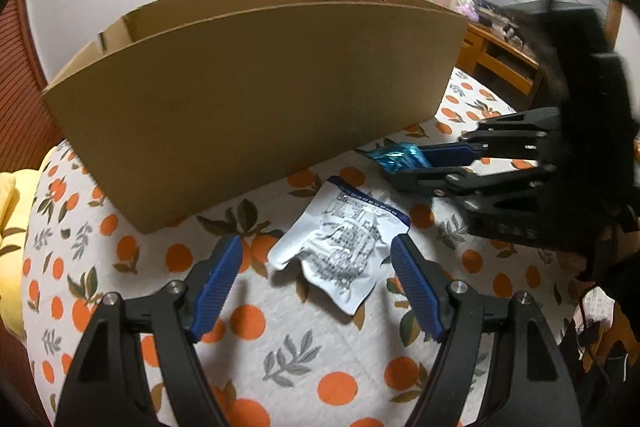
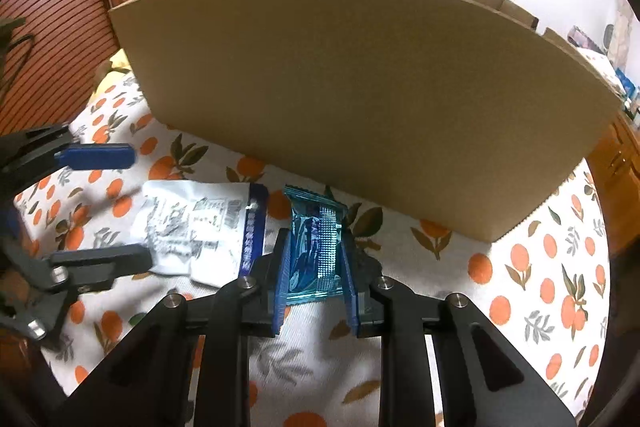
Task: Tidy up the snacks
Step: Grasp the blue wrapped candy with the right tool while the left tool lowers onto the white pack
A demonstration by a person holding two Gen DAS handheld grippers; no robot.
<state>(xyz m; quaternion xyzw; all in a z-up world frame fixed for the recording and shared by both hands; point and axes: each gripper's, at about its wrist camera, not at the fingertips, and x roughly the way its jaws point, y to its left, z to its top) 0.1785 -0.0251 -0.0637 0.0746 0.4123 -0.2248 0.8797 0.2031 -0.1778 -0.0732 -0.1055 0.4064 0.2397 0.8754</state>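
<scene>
My right gripper (image 2: pixel 314 263) pinches the crinkly teal foil snack packet (image 2: pixel 316 247); my left gripper (image 1: pixel 316 267) gapes over the white printed pouch (image 1: pixel 340 247). Neither's in the tall brown cardboard box (image 2: pixel 360 87) ahead yet.

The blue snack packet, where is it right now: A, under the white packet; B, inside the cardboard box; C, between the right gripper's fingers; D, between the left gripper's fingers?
C: in the right wrist view the blue snack packet sits pinched between the right gripper pads, in front of the cardboard box and beside the white packet.
</scene>
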